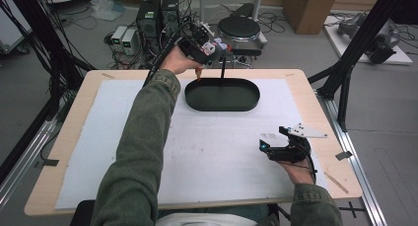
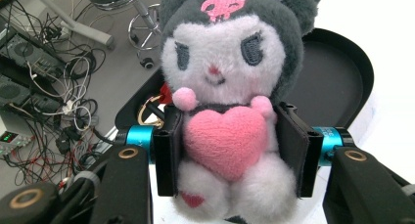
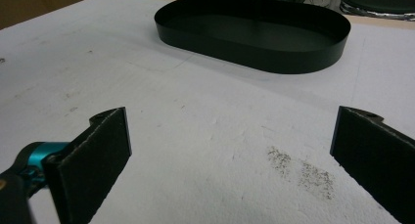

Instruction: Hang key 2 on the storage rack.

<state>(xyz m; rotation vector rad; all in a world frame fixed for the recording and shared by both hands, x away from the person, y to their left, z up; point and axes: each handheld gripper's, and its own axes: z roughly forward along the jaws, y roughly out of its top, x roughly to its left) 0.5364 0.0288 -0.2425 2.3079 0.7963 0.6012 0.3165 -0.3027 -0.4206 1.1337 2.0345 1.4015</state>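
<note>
The table (image 1: pixel 69 132) takes up most of the high view, pale wood at the edges with a white sheet (image 1: pixel 217 152) spread across it. On that sheet, just above the middle of the frame, sits the black oval tray (image 1: pixel 222 95), low-walled and dark inside; in the right gripper view it lies at the top of the picture, well apart from the jaws. A green sleeve (image 1: pixel 143 137) runs up from the bottom left of the high view to the left gripper (image 1: pixel 209 49), which is up at the top centre, above the tray's far rim. And there's the plush toy (image 2: pixel 225 101), right in the middle of the left gripper view: dark hood, white face, a pink heart on its chest, with a small gold ring (image 2: pixel 149 114) beside it at the left. The left gripper's jaws are pinching it at the body, one pad on each side of the heart. Down at the lower right of the high view the right gripper (image 1: pixel 276 149) sits low over the sheet, its jaws spread wide with bare white sheet between them.
</note>
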